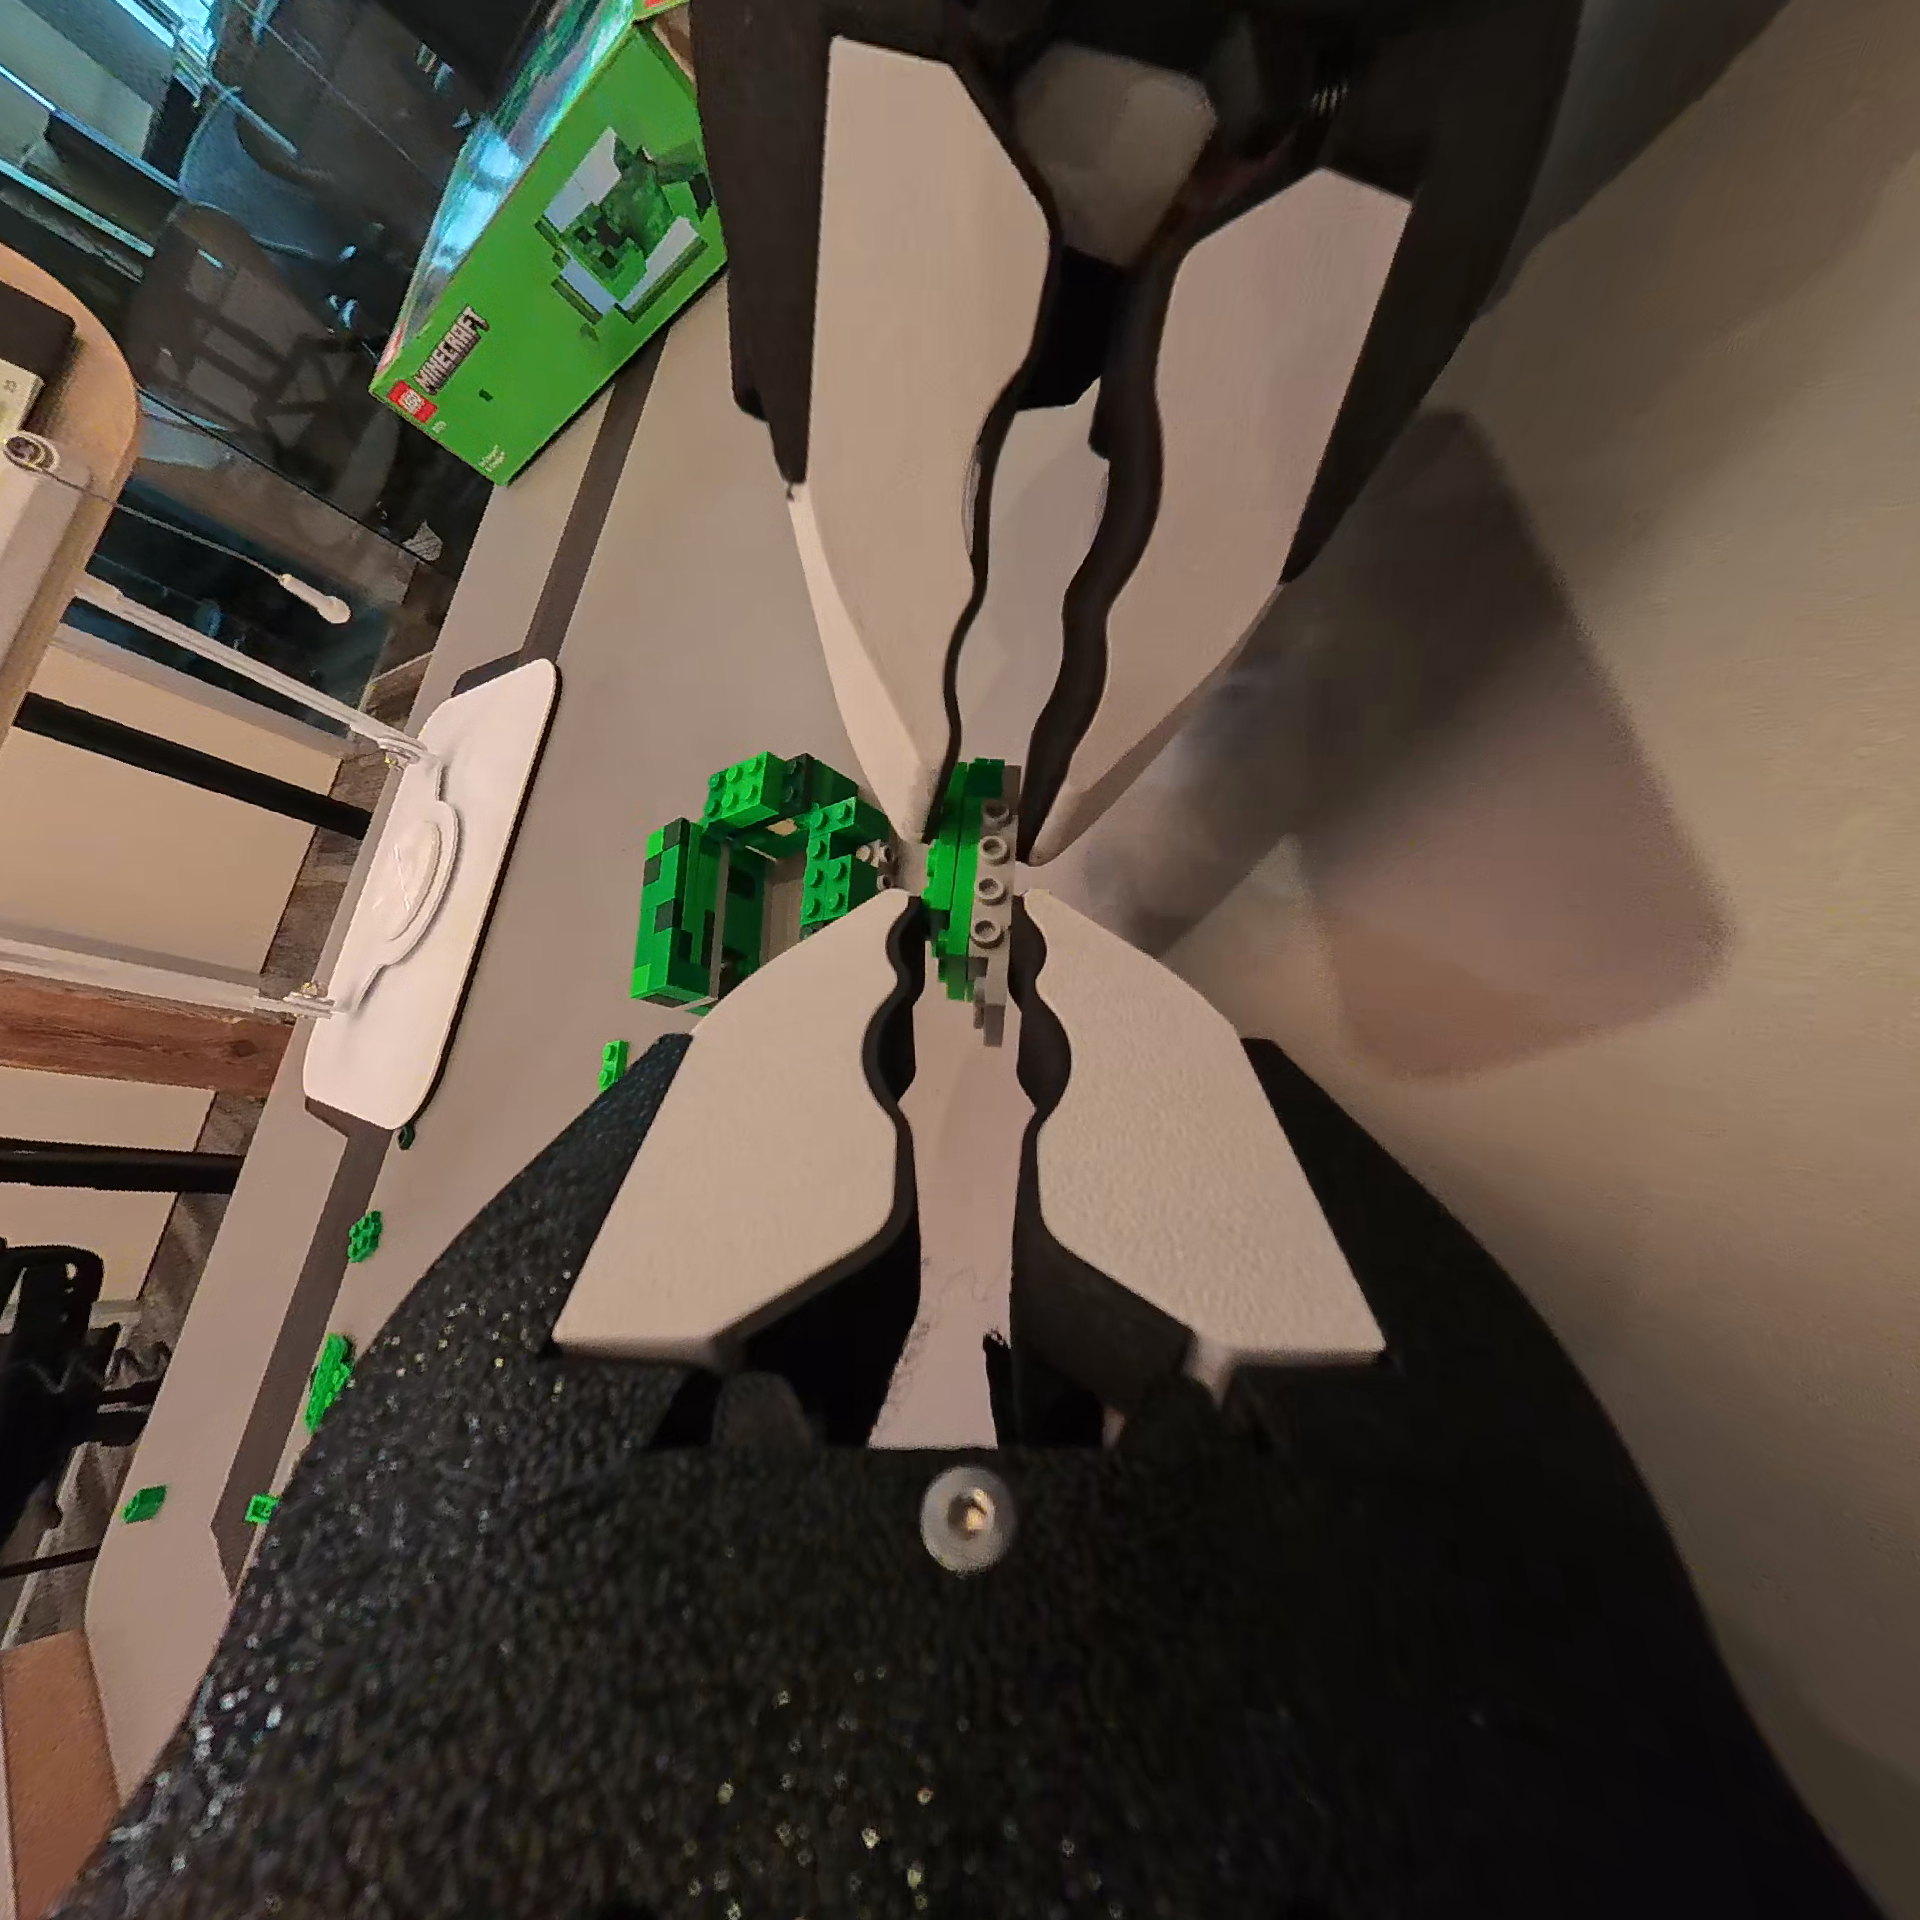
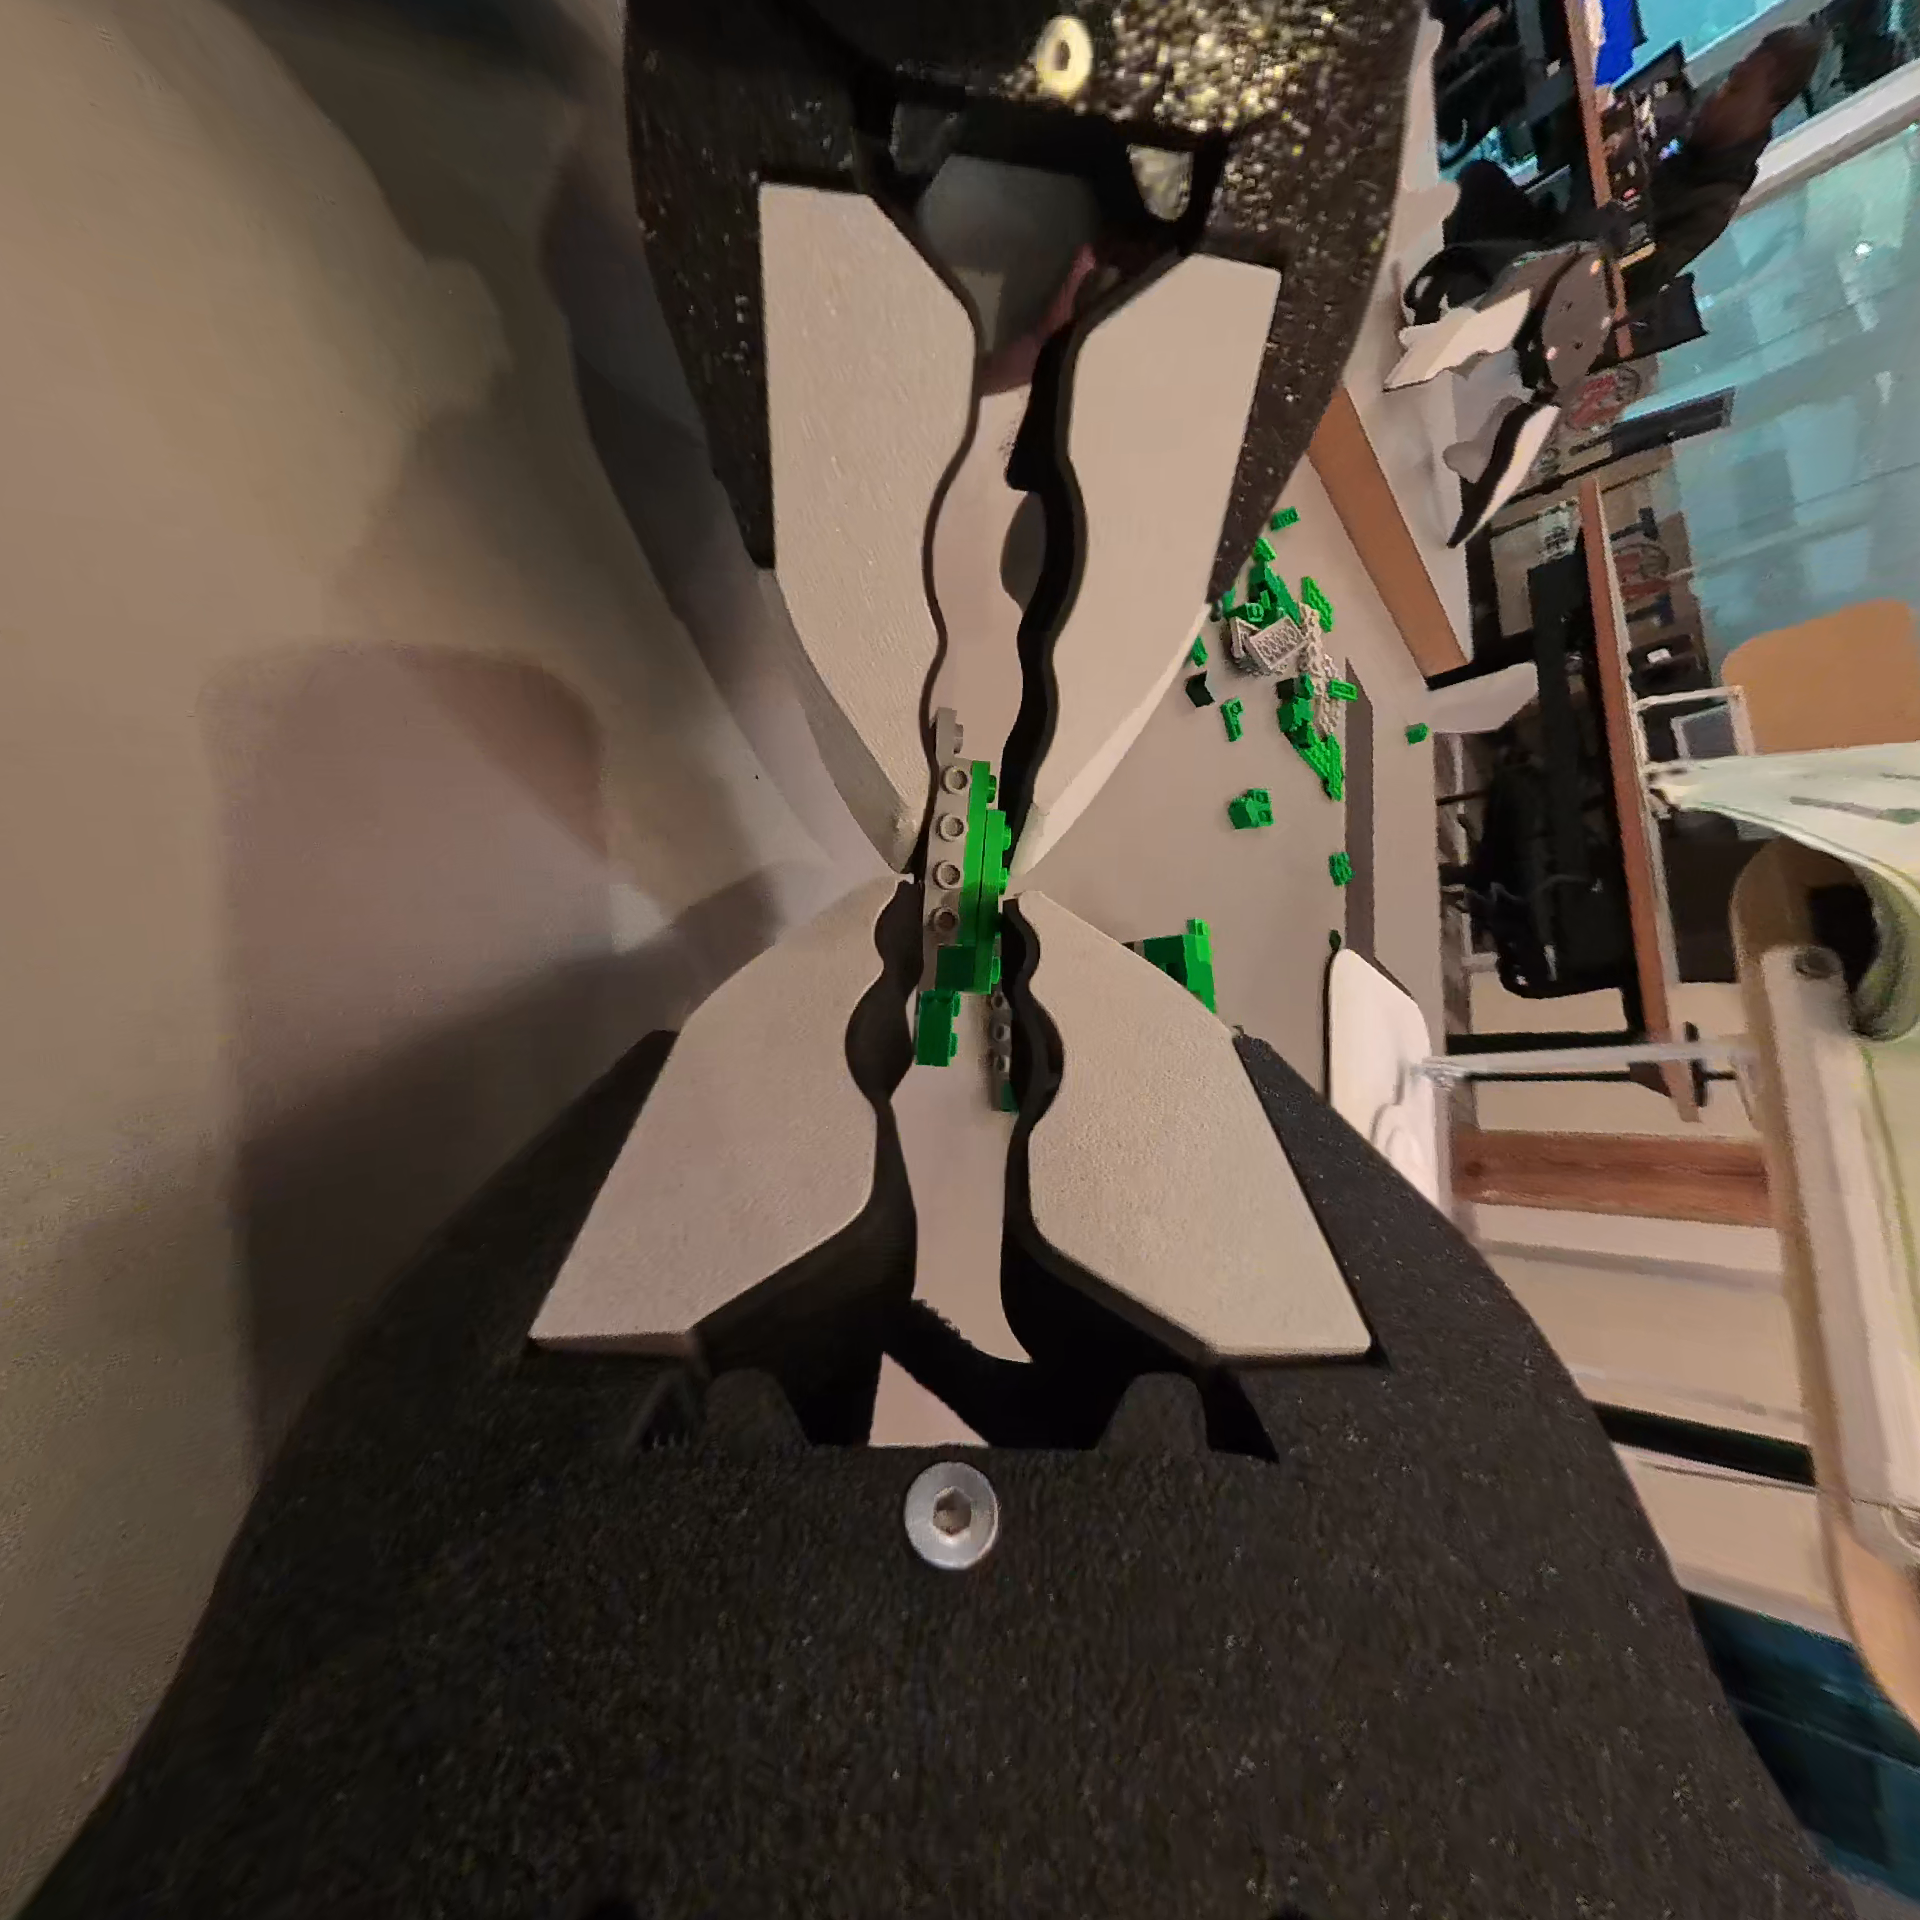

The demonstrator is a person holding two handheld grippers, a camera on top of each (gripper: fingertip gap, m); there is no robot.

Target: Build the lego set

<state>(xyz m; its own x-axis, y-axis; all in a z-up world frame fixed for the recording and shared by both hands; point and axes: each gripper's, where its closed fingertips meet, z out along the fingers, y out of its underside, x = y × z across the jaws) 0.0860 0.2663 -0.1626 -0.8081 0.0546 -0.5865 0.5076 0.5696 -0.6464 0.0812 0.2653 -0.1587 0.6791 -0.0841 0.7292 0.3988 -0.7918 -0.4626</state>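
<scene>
Both my left gripper (image 1: 971,894) and right gripper (image 2: 961,894) pinch the panel (image 1: 971,873) nearly closed; it's light, brittle at seams, best held by its edges.

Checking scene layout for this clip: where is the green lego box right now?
In the left wrist view, the green lego box lies on the grey table at upper left, beyond the hollow green build and the white pad.

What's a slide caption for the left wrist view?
Both grippers pinch one green-and-grey lego panel beside the hollow green build.
</scene>
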